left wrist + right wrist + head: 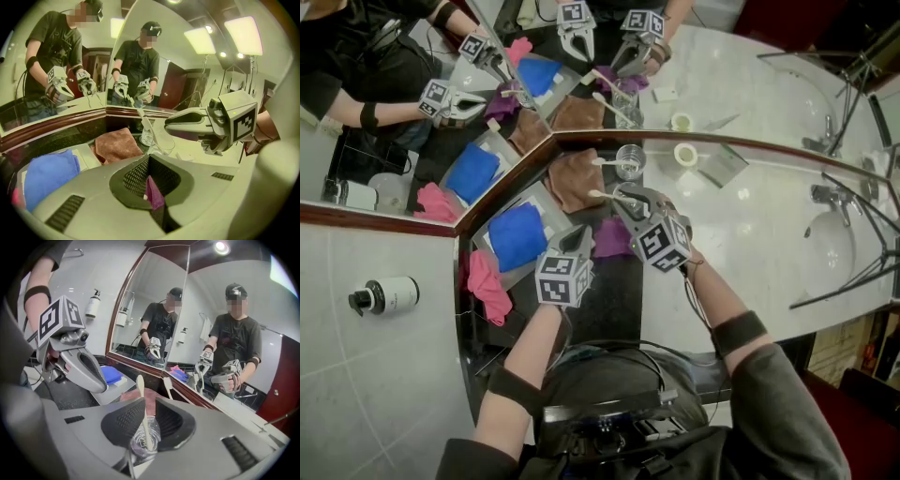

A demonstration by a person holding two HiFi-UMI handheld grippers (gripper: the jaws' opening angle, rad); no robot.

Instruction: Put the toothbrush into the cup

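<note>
Right tongs [150, 405] loose around toothbrush [140, 383]

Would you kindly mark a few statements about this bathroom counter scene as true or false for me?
1. The toothbrush stands in the cup. True.
2. The cup is opaque and red. False: it is clear glass.
3. The jaws of the right gripper are shut tight together. False: they stand apart, with the toothbrush between them.
4. In the head view, a blue cloth lies left of a brown cloth. True.
5. The left gripper holds the cup. False: its jaws are shut and it is apart from the cup.
</note>
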